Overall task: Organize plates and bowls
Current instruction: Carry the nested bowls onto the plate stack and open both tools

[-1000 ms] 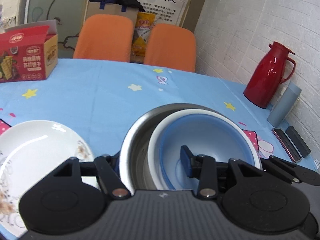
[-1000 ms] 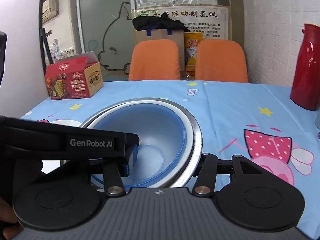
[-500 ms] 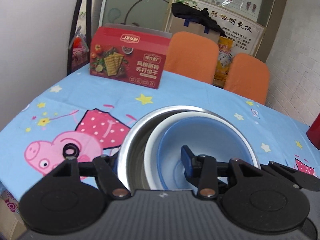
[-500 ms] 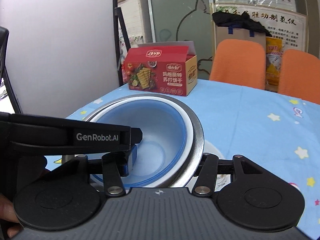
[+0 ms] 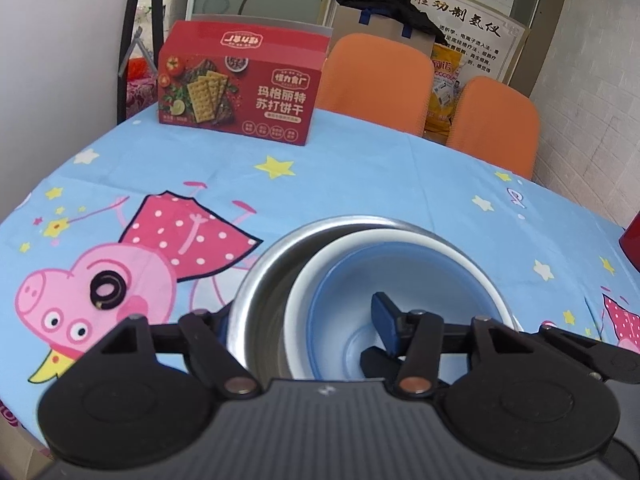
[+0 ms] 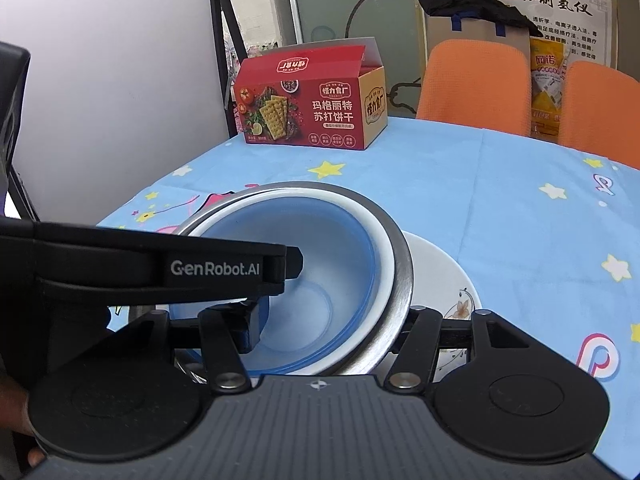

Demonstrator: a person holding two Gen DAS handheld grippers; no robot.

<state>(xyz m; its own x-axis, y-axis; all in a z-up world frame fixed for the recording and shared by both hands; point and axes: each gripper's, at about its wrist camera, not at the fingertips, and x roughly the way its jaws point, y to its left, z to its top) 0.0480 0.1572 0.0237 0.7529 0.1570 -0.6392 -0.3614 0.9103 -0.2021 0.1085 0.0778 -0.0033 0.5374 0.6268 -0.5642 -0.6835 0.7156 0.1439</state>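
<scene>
A nested stack of bowls, a steel bowl (image 5: 264,280) holding a white one (image 5: 308,280) with a blue one (image 5: 432,280) inside, is held by both grippers. My left gripper (image 5: 304,320) is shut on the stack's left rim. My right gripper (image 6: 332,320) is shut on the stack (image 6: 316,240) at its right rim, with the left gripper's finger (image 6: 224,268) crossing the view. The stack hangs over a white flowered plate (image 6: 448,280) on the table.
A red cracker box (image 5: 240,88) stands at the table's far left edge. Two orange chairs (image 5: 380,80) are behind the table. A red flask's edge (image 5: 632,240) shows at the right. The blue cartoon tablecloth (image 6: 520,200) covers the table.
Both grippers have carried the bowl stack leftward across the table. The plate now lies under the stack's right side, and the cracker box is much closer.
</scene>
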